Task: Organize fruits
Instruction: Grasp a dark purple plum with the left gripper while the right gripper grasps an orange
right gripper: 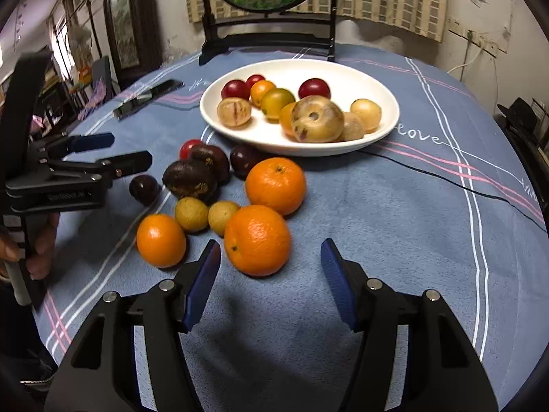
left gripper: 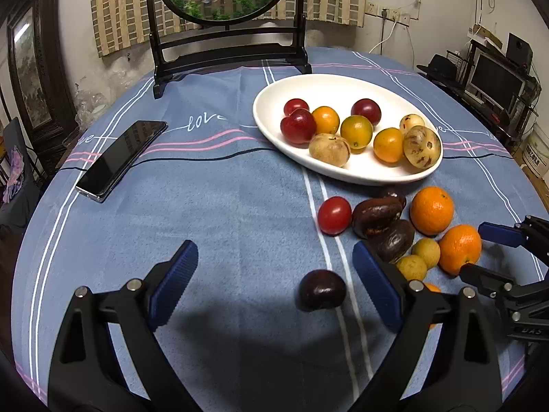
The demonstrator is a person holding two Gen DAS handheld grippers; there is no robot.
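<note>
A white oval plate (left gripper: 271,103) (right gripper: 384,127) holds several small fruits: red plums, orange-yellow ones and speckled tan ones. In front of it loose fruit lies on the cloth: oranges (left gripper: 431,210) (right gripper: 257,239), dark brown fruits (left gripper: 375,216) (right gripper: 190,178), small yellow-green fruits (left gripper: 425,252) (right gripper: 191,213), a red tomato (left gripper: 334,215) and a dark plum (left gripper: 322,289) (right gripper: 144,189). My left gripper (left gripper: 274,274) (right gripper: 127,152) is open, and the dark plum lies between its fingers, nearer the right one. My right gripper (right gripper: 271,281) (left gripper: 480,250) is open and empty, just in front of the nearest orange.
A black phone (left gripper: 121,159) (right gripper: 147,98) lies on the blue striped tablecloth at the left. A dark wooden stand with a round goldfish panel (left gripper: 226,51) (right gripper: 267,39) stands at the table's far edge behind the plate.
</note>
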